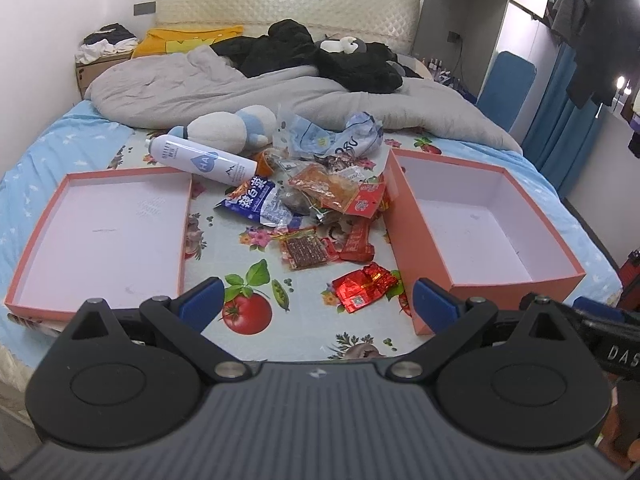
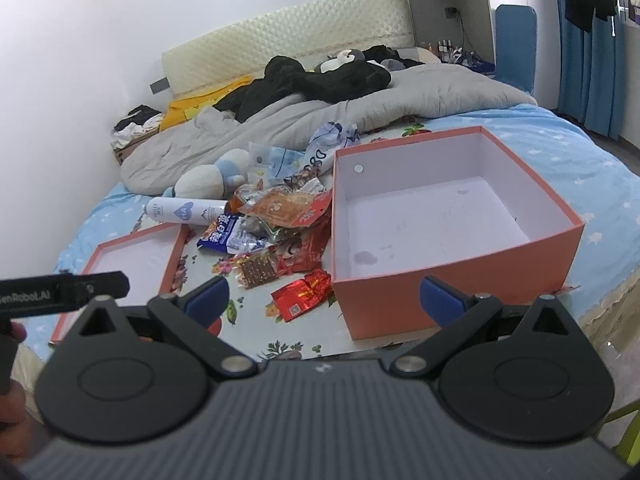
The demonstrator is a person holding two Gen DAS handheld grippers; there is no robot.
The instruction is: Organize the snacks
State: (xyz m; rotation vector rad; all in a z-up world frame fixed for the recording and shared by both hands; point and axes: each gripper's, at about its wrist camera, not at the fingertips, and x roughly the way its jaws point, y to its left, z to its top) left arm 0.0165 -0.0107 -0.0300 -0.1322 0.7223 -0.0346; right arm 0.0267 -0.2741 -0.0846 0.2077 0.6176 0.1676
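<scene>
A heap of snack packets (image 1: 320, 196) (image 2: 280, 220) lies on the patterned sheet between a shallow orange lid (image 1: 100, 236) (image 2: 132, 256) on the left and a deep orange box (image 1: 480, 228) (image 2: 452, 216) on the right, both empty with white insides. A red foil packet (image 1: 366, 286) (image 2: 304, 294) lies nearest to me. A white bottle (image 1: 204, 160) (image 2: 184, 211) lies at the heap's far left. My left gripper (image 1: 318, 306) hovers open at the bed's near edge, holding nothing. My right gripper (image 2: 324, 306) is open too, in front of the box's near corner.
A white and blue plush toy (image 1: 236, 128) (image 2: 212, 178) lies behind the bottle. A grey duvet (image 1: 240, 88) with black clothes (image 1: 320, 56) fills the far half of the bed. A blue chair (image 1: 508, 88) and blue curtains stand at the right.
</scene>
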